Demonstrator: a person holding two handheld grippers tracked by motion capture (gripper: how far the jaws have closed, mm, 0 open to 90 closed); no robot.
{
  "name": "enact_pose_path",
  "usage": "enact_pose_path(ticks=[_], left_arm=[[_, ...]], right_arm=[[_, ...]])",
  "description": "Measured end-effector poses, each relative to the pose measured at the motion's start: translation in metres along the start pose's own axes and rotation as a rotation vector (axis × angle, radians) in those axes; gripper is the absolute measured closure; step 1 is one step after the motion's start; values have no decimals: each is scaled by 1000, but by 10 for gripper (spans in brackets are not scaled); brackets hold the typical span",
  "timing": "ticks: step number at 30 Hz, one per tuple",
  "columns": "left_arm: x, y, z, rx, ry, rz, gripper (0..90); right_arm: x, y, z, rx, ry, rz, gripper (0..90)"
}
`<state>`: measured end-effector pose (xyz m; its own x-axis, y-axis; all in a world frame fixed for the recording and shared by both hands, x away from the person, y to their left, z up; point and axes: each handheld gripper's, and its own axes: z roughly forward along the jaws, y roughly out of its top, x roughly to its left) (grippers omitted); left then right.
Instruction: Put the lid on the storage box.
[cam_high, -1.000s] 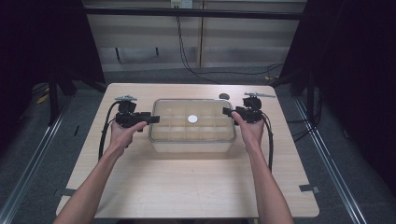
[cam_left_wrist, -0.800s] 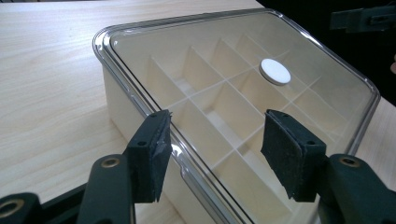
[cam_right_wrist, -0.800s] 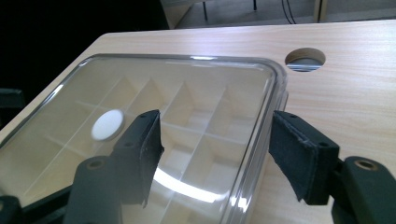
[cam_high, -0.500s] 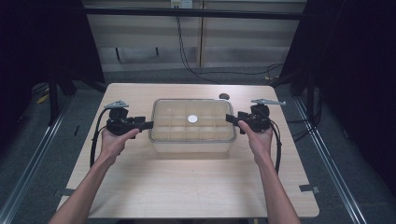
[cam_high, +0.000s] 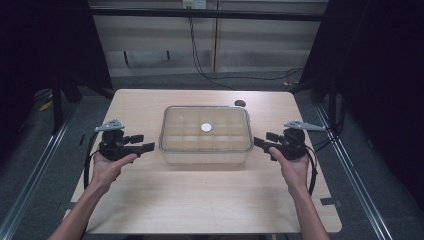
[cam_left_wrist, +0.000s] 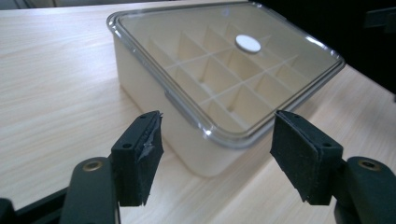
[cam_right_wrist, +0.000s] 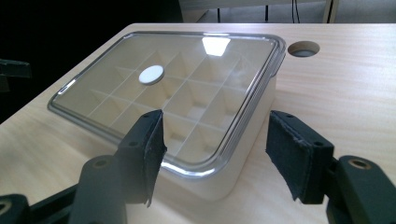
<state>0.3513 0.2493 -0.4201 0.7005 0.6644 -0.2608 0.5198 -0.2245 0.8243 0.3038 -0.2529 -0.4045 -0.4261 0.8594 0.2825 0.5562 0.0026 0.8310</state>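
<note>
Nearest in the high view, two bare forearms rising from the bottom edge over the light wooden table (cam_high: 200, 200); left hand (cam_high: 107, 167) wrapped under the left gripper (cam_high: 142, 143), right hand (cam_high: 292, 165) under the right gripper (cam_high: 263, 140); both grippers pointed inward, jaws spread wide and holding nothing, each just beside an end of the box but apart from it; black cable looping back from each along the wrist; grey three-cornered plate (cam_high: 110, 125) atop the left one, another (cam_high: 304, 125) atop the right.

Between them, at the table's middle, a cream compartment box (cam_high: 205, 150) under a clear lid (cam_high: 220, 116), lid seated flat on the rim; inside, a grid of dividers; on the lid's centre, a small round white disc (cam_high: 206, 128).

Seen along the left gripper (cam_left_wrist: 217, 156), pads parted with a near corner of the box (cam_left_wrist: 154, 98) framed between them, untouched; inner face of one pad (cam_left_wrist: 149, 158) scuffed; along the right gripper (cam_right_wrist: 215, 154), likewise released, another corner of the box (cam_right_wrist: 252, 121) between the pads.

Farther off, a round grommet hole (cam_high: 240, 103) in the tabletop beyond the box; past the table edge, grey floor, a dark cable (cam_high: 200, 65) trailing across it, and pale wall panels (cam_high: 165, 47).
</note>
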Motion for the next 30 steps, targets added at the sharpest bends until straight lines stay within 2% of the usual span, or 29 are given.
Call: enact_pose_path(ticks=[3, 4, 6, 8, 10, 12, 14, 17, 21, 23, 25, 27, 28, 30], left_arm=[[-4, -11, -5, 24, 10, -11, 330], [-6, -16, -7, 36, 30, -19, 336], [-9, -25, -12, 43, 35, -10, 368], [-11, -33, -16, 59, 45, -19, 370], [-12, -40, -20, 62, 42, -29, 361], [-15, -48, -26, 48, 54, -31, 345], [-17, -55, -31, 60, 57, -36, 334], [-23, -64, -38, 61, 53, -34, 330], [-29, -74, -43, 90, 54, -26, 326], [-32, -81, -46, 88, 63, -21, 327], [-33, -87, -49, 60, 80, -22, 334], [-32, -92, -49, 64, 51, -19, 335], [-32, -94, -49, 65, 41, -19, 335], [-33, -98, -47, 86, 44, 3, 334]], right_arm=[[6, -12, -7, 7, 10, -3, 374], [8, -16, -8, 12, 5, -7, 370], [12, -26, -12, 31, 12, -4, 353], [16, -35, -16, 46, 9, -8, 351], [18, -41, -19, 61, 14, -9, 345], [21, -47, -25, 64, -4, -9, 344], [21, -54, -31, 62, 6, -2, 345], [20, -66, -37, 67, 0, 12, 345], [20, -80, -46, 65, -9, 23, 351], [21, -87, -51, 58, -4, 36, 378], [19, -94, -52, 51, -5, 45, 371], [18, -102, -49, 53, -31, 54, 359], [18, -105, -48, 66, -60, 33, 358], [17, -106, -47, 68, -52, 32, 356]])
